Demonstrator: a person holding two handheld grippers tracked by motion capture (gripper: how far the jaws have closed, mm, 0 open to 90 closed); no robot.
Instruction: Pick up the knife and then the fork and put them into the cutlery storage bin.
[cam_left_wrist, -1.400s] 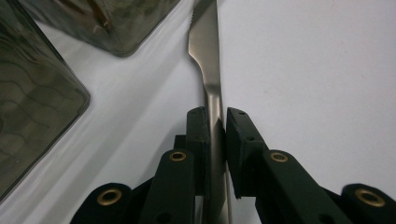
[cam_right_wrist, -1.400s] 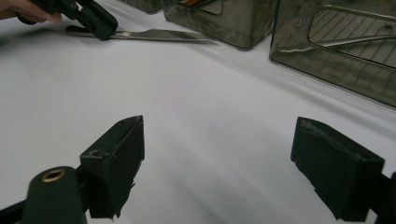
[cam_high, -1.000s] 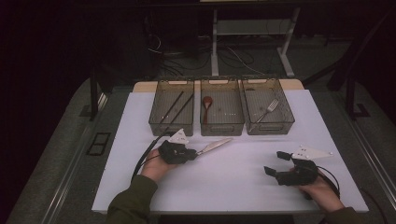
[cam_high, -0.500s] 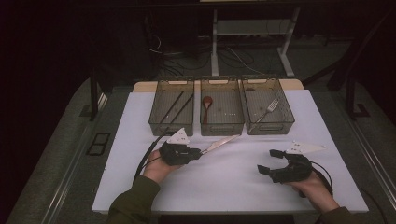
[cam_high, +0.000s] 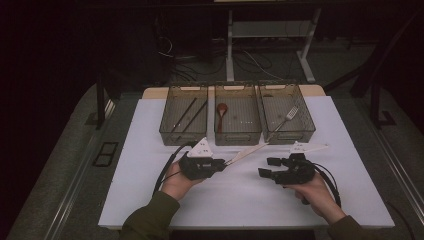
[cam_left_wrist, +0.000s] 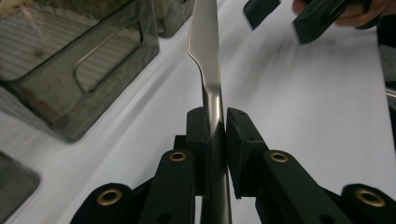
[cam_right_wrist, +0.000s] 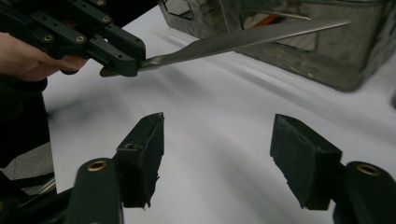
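Note:
My left gripper is shut on the handle of a silver table knife, held a little above the white table sheet with its blade pointing at the bins. In the left gripper view the pads clamp the knife on both sides. My right gripper hovers to the right of the knife, jaws apart and empty; they have just been closing. In the right gripper view its gripper has only sheet between the jaws, with the knife and the left gripper beyond.
Three clear bins stand in a row at the back of the sheet: the left one holds dark chopsticks, the middle one a brown spoon, the right one a fork. Cables trail from both grippers.
The left gripper has carried the knife to the right and a little up. The right gripper has moved left toward the knife, and its jaws stand narrower than before.

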